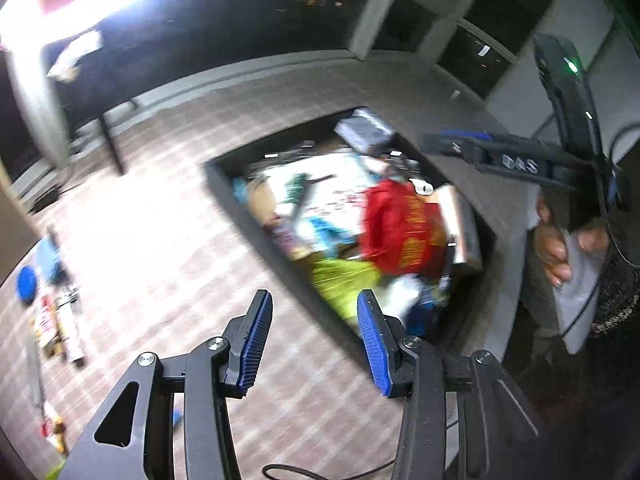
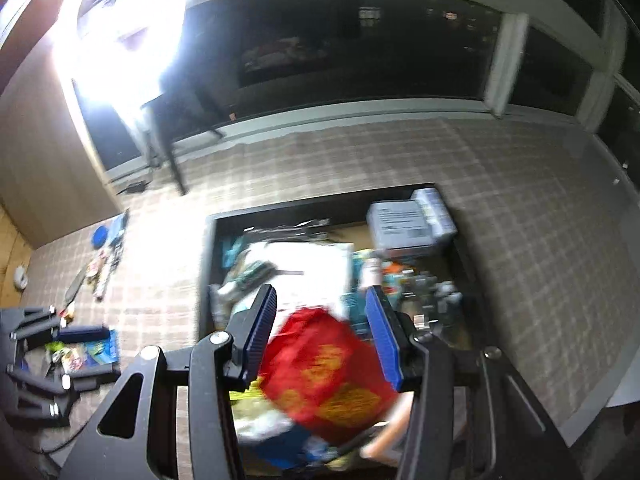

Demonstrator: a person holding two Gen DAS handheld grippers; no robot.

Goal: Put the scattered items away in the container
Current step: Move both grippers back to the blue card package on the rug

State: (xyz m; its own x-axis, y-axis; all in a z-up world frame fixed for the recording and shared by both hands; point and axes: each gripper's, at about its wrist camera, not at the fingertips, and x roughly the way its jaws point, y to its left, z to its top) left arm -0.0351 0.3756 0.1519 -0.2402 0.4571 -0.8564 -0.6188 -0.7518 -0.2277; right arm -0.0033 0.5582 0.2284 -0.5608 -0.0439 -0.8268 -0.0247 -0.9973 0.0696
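Left gripper (image 1: 316,338): its two blue pads stand apart with nothing between them. It hangs over the checked carpet (image 1: 160,248), just off the near left edge of the container (image 1: 240,208).

Right gripper (image 2: 322,330): its blue pads stand apart too. The red bag (image 2: 332,376) shows in the gap below them, but the pads do not press on it. The picture is blurry here, so I cannot tell how far the bag is under the pads.

Hand (image 1: 554,246): seen from the left gripper's camera, it grips the handle of the other gripper at the right edge of the picture.

Container: a dark, flat box with low walls, lying on the carpet. It is full of things.

Red bag: it has yellow marks on it. It lies in the near part of the container, on top of the other things.

White sheet (image 2: 304,268): it lies in the middle of the container.

Pale box (image 2: 404,224): it sits in the far right corner of the container.

Green thing (image 1: 344,280): it lies by the near edge of the container, next to the red bag. It is too blurry to name.

Scattered items (image 2: 102,264): small packets and a blue round thing (image 2: 99,236) lie in a row on the carpet, well apart from the container, off its left side.

More packets (image 2: 86,350): they lie on the carpet by the left gripper, near the left edge of the right gripper's picture.
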